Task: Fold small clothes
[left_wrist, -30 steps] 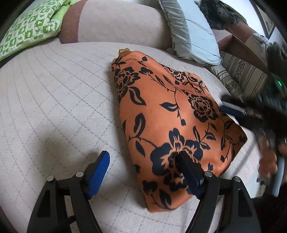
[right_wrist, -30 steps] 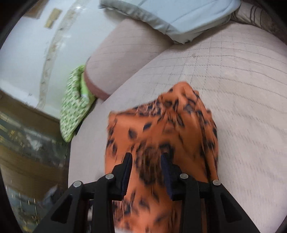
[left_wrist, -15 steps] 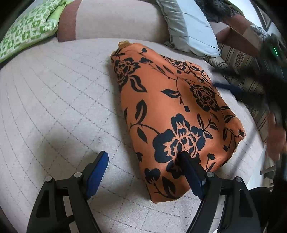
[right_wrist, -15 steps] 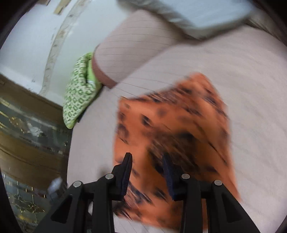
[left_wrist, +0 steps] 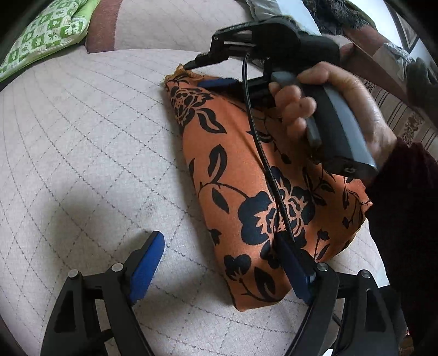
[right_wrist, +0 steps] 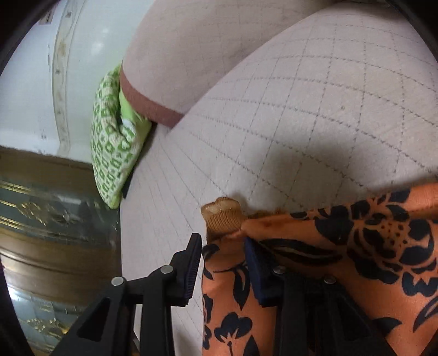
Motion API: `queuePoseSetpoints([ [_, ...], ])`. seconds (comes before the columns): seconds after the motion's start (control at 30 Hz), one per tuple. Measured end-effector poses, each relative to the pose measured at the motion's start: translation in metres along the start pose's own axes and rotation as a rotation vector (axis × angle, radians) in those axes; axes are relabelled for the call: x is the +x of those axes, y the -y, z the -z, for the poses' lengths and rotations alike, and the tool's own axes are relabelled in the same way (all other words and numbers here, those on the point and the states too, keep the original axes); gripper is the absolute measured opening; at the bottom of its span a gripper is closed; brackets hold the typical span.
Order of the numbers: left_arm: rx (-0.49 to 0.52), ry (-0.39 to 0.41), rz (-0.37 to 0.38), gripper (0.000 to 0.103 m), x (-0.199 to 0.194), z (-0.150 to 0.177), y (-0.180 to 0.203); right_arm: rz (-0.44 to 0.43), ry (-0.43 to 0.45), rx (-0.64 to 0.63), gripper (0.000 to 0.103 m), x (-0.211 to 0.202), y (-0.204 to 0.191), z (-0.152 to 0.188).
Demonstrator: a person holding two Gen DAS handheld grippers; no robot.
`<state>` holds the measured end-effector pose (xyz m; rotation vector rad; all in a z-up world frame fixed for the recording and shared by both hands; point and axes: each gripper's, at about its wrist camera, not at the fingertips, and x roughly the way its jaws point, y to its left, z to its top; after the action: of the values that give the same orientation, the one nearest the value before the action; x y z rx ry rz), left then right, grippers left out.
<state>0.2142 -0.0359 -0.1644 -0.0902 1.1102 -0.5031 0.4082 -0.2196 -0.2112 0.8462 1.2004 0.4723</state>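
Nearest to me, my left gripper (left_wrist: 219,267) hangs with its fingers spread wide over the quilted bed cover (left_wrist: 82,153); its blue-padded right finger overlaps the near end of the orange floral garment (left_wrist: 235,175), the other sits over bare cover beside it. A dark shadow falls on the cover beside the garment's near edge. A thin black cable (left_wrist: 262,153) runs down across the middle of the garment. Above the garment's far half, the right hand (left_wrist: 336,106) holding its handle blocks my view of that side of the cloth.

At the garment's far corner, my right gripper (right_wrist: 223,267) stands parted, one finger over the cloth just short of the ribbed tan cuff (right_wrist: 223,216), the other just off its edge over the cover; I cannot tell whether they touch it.

The garment lies folded into a long, fairly smooth strip on the cover, orange with black flowers. Beyond it sit a pale bolster (left_wrist: 169,24) and a green patterned pillow (right_wrist: 115,142).
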Motion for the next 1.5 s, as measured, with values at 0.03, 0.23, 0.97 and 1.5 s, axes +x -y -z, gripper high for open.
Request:
queuePoseSetpoints([
  [0.03, 0.0, -0.005, -0.001, 0.083, 0.0, -0.001, 0.0, 0.006, 0.014, -0.012, 0.037, -0.006, -0.003, 0.004],
  [0.23, -0.019, 0.004, -0.02, 0.083, -0.003, -0.006, 0.001, -0.118, 0.012, -0.096, 0.038, -0.061, -0.015, 0.048],
  [0.97, 0.055, 0.018, -0.121, 0.084, 0.01, 0.001, 0.018, -0.047, -0.028, -0.07, 0.04, -0.12, 0.023, 0.13],
  [1.5, -0.028, 0.11, -0.057, 0.084, -0.007, -0.024, 0.015, -0.006, 0.169, -0.035, 0.055, -0.222, 0.067, 0.162],
])
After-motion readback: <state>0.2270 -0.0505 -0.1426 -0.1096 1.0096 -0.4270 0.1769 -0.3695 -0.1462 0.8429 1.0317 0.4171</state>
